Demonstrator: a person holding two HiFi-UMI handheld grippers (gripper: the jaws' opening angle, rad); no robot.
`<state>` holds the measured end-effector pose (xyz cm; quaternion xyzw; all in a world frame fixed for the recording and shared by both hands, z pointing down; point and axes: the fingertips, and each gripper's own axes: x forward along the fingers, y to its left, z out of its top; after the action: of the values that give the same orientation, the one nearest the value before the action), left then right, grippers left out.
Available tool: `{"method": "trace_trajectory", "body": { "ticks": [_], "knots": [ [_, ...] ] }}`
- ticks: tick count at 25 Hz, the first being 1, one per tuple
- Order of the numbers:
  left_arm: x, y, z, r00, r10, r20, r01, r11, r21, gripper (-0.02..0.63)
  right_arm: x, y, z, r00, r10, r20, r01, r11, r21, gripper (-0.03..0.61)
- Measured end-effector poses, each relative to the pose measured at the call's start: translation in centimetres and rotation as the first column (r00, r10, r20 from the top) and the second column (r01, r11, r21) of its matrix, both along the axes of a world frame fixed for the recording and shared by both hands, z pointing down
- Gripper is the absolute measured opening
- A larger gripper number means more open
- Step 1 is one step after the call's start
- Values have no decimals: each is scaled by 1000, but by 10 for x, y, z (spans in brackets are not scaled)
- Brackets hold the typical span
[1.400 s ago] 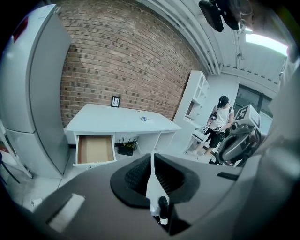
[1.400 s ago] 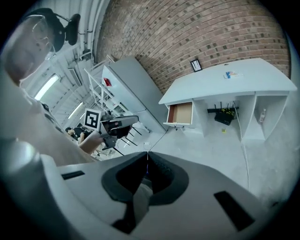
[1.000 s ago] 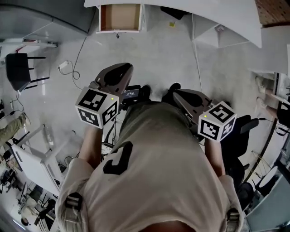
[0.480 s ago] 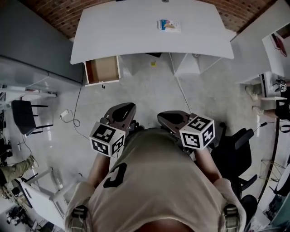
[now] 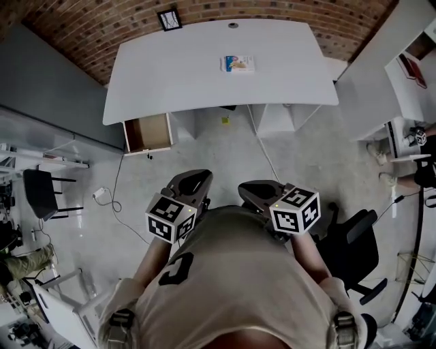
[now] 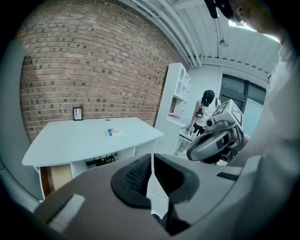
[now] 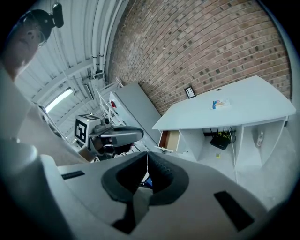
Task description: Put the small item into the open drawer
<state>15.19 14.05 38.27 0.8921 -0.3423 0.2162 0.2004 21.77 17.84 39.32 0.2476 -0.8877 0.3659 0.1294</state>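
Looking down on a white desk [image 5: 204, 75] backed up against a brick wall [image 5: 82, 31]. Can spot the item [image 5: 237, 64] lying flat on the desktop, toward the desk's back edge and roughly mid-width. Nowhere near the tongs, well apart from both.

Got the drawer [image 5: 146, 133] pulled open under the desk's left end, brown inside. Also noticing a small black frame [image 5: 169, 18] at the desk's back-left corner and a little yellow thing [image 5: 225, 120] on the floor under the desk.

Holding the left gripper [image 5: 193, 178] and the right gripper [image 5: 257, 189] side by side, well out in front of the desk, close to the chest, both aimed toward the desk.

Checking the left gripper view and seeing the jaws pinched together at the tips, with nothing between them. Same deal in the right gripper view: closed up tip to tip, gripping nothing.

Can also see a black chair [image 5: 351, 242] off to the desk's front right, well apart from it, plus a cable [image 5: 117, 180] snaking over the floor in front of the desk's left end. Catching a person [image 6: 206, 110] in the left gripper view too, standing beyond the desk's right end, near a white shelf [image 6: 180, 91].
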Motion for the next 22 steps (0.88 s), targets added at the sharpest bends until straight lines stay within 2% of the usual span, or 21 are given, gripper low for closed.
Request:
{"method": "trace_trajectory", "body": {
  "ticks": [6,10,16,22],
  "knots": [
    [51,-6,4,999,33,27,-33,999,-3,18,46,-12,6,998,43,45,-42,999,-15,6],
    [70,-6,9,998,49,50,-48,999,-23,18,58,-15,12,996,44,80,-40,998,-47,6],
    [61,-19,14,996,40,78,-36,998,-56,18,49,-29,15,995,25,100,-18,997,-72,6],
    [44,-55,13,997,72,31,-71,997,-41,18,36,-54,14,997,61,48,-58,996,-67,6]
  ]
}}
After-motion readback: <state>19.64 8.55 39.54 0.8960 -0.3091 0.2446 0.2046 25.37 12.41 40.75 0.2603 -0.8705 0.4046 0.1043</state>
